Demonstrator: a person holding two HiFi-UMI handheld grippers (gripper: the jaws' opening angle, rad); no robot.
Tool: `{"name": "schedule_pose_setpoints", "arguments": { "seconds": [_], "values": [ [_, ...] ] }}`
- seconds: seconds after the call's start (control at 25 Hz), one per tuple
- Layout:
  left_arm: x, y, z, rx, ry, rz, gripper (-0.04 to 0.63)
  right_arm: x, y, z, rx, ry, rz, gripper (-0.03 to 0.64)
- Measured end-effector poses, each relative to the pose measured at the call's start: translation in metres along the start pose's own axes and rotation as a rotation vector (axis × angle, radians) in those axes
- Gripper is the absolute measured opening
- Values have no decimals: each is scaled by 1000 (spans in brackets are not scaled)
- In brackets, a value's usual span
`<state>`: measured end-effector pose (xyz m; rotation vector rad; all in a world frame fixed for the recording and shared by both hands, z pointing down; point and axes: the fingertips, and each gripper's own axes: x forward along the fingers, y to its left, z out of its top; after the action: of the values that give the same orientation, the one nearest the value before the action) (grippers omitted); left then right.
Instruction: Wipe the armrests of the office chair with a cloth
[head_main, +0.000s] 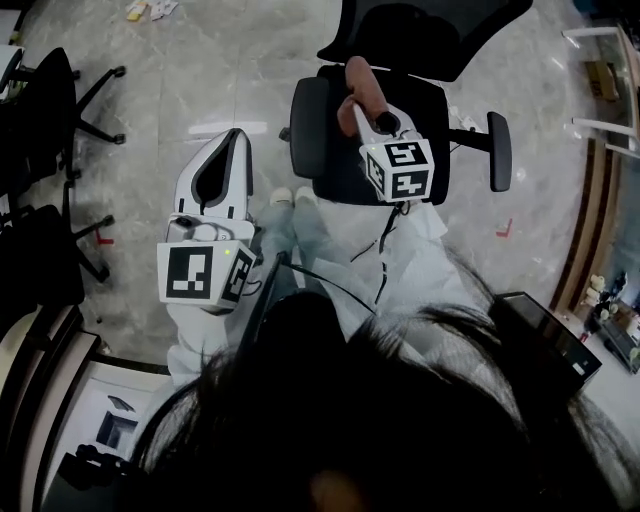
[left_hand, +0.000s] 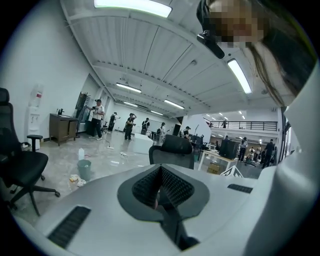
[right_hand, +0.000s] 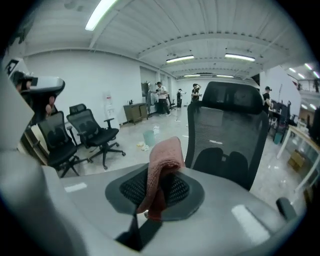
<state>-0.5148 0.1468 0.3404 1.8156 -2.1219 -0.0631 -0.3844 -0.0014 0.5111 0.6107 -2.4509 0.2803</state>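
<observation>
**Office chair with the cloth held over its seat**

Office chair (head_main: 335, 165), black, stands on the pale marbled floor (head_main: 200, 90). Its mesh backrest (right_hand: 225, 135) is upright along the seat's far edge. One armrest (head_main: 308, 125) runs along the seat's left edge in the head view, and the other armrest (head_main: 499, 150) sticks out past the right edge.

The left gripper (head_main: 230, 150) hangs over the floor just beside the left-edge armrest. Its jaws are pressed together with nothing between them.

The right gripper (head_main: 362, 110) hovers above the seat near its back edge, between the two armrests. Its jaws are clamped on a pink cloth (right_hand: 162, 170), which folds over their tips and droops down.
</observation>
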Motion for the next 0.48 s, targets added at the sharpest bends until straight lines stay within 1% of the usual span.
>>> {"name": "schedule_pose_setpoints", "arguments": {
  "seconds": [0.12, 0.24, 0.4, 0.48],
  "values": [
    [-1, 13, -9, -9, 21, 32, 3, 43, -6, -2, -146, 86, 10, 51],
    [-5, 24, -17, -17, 39, 67, 3, 84, -5, -9, -259, 173, 43, 51],
    [-9, 36, -22, -25, 42, 102, 3, 124, 10, -27, -412, 299, 112, 51],
    [-11, 38, -25, -28, 46, 110, 3, 135, 22, -42, -449, 369, 161, 51]
  ]
}}
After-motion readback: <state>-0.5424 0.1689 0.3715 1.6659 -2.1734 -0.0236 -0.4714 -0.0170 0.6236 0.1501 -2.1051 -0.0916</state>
